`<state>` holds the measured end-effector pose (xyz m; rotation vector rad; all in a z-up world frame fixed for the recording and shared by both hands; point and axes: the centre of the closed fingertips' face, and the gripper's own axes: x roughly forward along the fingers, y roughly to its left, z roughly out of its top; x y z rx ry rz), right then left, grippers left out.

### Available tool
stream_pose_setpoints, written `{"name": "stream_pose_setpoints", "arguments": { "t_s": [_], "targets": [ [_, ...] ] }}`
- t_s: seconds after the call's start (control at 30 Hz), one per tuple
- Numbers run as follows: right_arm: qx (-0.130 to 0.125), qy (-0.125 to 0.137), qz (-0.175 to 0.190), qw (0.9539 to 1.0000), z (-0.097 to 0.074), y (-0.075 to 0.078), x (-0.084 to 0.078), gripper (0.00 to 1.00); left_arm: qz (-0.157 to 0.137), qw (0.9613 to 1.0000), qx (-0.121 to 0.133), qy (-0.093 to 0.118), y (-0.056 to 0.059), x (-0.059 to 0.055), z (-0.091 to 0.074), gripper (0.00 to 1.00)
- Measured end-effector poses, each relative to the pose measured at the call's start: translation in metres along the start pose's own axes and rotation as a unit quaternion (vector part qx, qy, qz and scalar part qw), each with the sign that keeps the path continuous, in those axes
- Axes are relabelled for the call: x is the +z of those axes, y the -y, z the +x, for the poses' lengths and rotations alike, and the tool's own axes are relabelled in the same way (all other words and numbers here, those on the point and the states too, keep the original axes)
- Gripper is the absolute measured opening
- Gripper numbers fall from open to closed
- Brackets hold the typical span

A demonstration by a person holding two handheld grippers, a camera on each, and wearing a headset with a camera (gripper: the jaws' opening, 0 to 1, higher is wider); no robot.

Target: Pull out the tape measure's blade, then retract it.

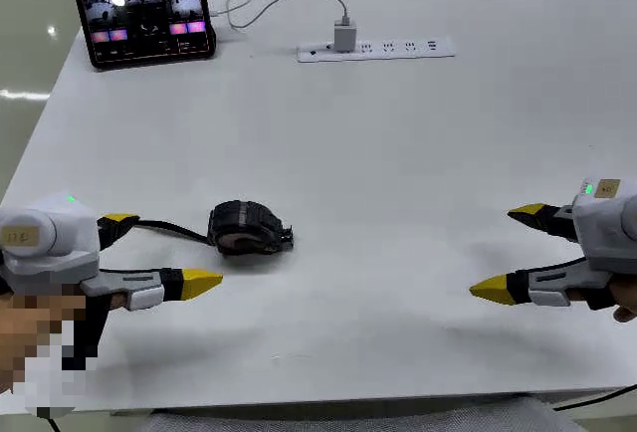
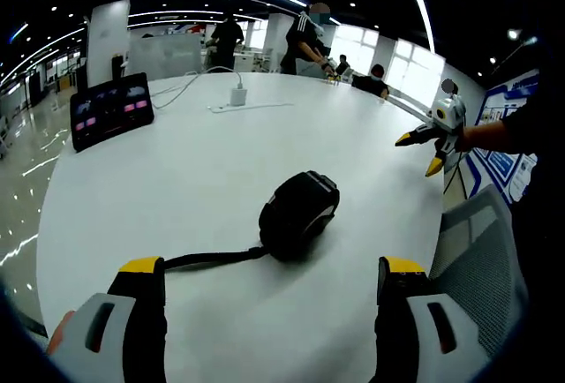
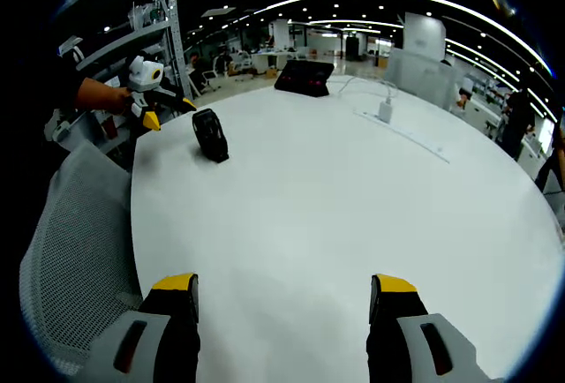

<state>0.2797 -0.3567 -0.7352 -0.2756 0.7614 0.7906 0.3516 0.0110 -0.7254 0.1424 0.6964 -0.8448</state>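
Head view: the black rubber-cased tape measure (image 1: pixel 247 228) lies on the white tabletop (image 1: pixel 398 153), left of centre. Its black wrist strap (image 1: pixel 169 229) runs toward the left gripper (image 1: pixel 164 250), just beside it, jaws spread wide and empty. The right gripper (image 1: pixel 508 251) hovers well apart, jaws likewise spread, holding nothing.

The black, rounded, ribbed-case tape measure (image 1: pixel 244 228) lies on its side on the white tabletop (image 1: pixel 398 203), in the left front area, well short of the edge. In the left gripper view the case (image 2: pixel 300 211) rests flat. A thin black wrist strap (image 1: pixel 164 228) trails leftward from the case along the surface. A small tab projects from the case's right end.
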Motion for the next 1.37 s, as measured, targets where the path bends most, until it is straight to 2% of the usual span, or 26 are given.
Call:
{"name": "stream_pose_setpoints", "arguments": {
  "t_s": [0.1, 0.2, 0.27, 0.33, 0.43, 0.5, 0.57, 0.7, 0.8, 0.87, 0.93, 1.0, 1.07, 1.1, 1.17, 1.3, 1.37],
  "targets": [
    [-0.011, 0.007, -0.003, 0.9999, -0.014, 0.006, -0.005, 0.8, 0.013, 0.9999, -0.004, -0.006, 0.002, -0.005, -0.01, 0.99],
    [-0.013, 0.006, -0.003, 0.9999, -0.02, 0.007, -0.012, 0.83, 0.018, 0.9998, 0.001, -0.011, -0.002, -0.008, -0.017, 0.99],
    [-0.014, 0.002, -0.017, 0.9998, -0.022, 0.005, -0.016, 0.85, 0.015, 0.9998, 0.004, -0.011, -0.006, -0.007, -0.02, 0.99],
    [-0.014, 0.0, -0.016, 0.9998, -0.023, 0.005, -0.021, 0.88, 0.021, 0.9997, 0.013, -0.008, -0.011, -0.005, -0.024, 0.99],
    [-0.013, 0.014, -0.017, 0.9997, -0.026, 0.004, -0.019, 0.9, 0.026, 0.9994, 0.015, -0.014, -0.014, -0.006, -0.026, 0.99],
    [-0.016, 0.019, -0.017, 0.9995, -0.026, 0.005, -0.017, 0.96, 0.022, 0.9995, 0.012, -0.018, -0.017, -0.007, -0.029, 0.99],
    [-0.012, 0.032, -0.029, 0.999, -0.027, 0.004, -0.015, 0.99, 0.025, 0.9994, 0.013, -0.021, -0.019, -0.007, -0.031, 0.99],
    [-0.009, 0.016, -0.006, 0.9998, -0.027, 0.007, -0.023, 0.99, 0.022, 0.9995, 0.016, -0.015, -0.022, -0.007, -0.034, 0.99],
    [-0.012, 0.014, -0.011, 0.9998, -0.028, 0.009, -0.025, 0.99, 0.019, 0.9996, 0.018, -0.013, -0.023, -0.008, -0.035, 0.99],
    [-0.011, 0.007, -0.002, 0.9999, -0.028, 0.01, -0.028, 0.99, 0.01, 0.9997, 0.008, -0.021, -0.018, -0.011, -0.034, 0.99],
    [-0.011, 0.006, -0.003, 0.9999, -0.028, 0.01, -0.029, 0.99, 0.017, 0.9996, 0.01, -0.02, -0.018, -0.012, -0.034, 0.99],
    [-0.007, 0.003, -0.002, 1.0, -0.028, 0.009, -0.03, 0.99, 0.006, 0.9998, 0.003, -0.019, -0.016, -0.012, -0.034, 0.99],
    [-0.006, 0.002, -0.003, 1.0, -0.029, 0.009, -0.03, 0.99, 0.008, 0.9997, 0.002, -0.023, -0.015, -0.014, -0.035, 0.99],
    [-0.006, 0.003, -0.003, 1.0, -0.029, 0.009, -0.029, 0.99, 0.017, 0.9996, 0.009, -0.023, -0.018, -0.014, -0.035, 0.99],
    [-0.007, 0.002, -0.001, 1.0, -0.03, 0.009, -0.029, 0.99, 0.014, 0.9996, 0.005, -0.024, -0.016, -0.015, -0.036, 0.99],
    [-0.011, 0.003, -0.009, 0.9999, -0.031, 0.011, -0.028, 0.99, 0.009, 0.9998, 0.015, -0.014, -0.022, -0.01, -0.041, 0.99],
    [-0.012, 0.001, -0.005, 0.9999, -0.031, 0.012, -0.027, 0.99, 0.011, 0.9997, 0.017, -0.016, -0.024, -0.011, -0.041, 0.99]
  ]
}}
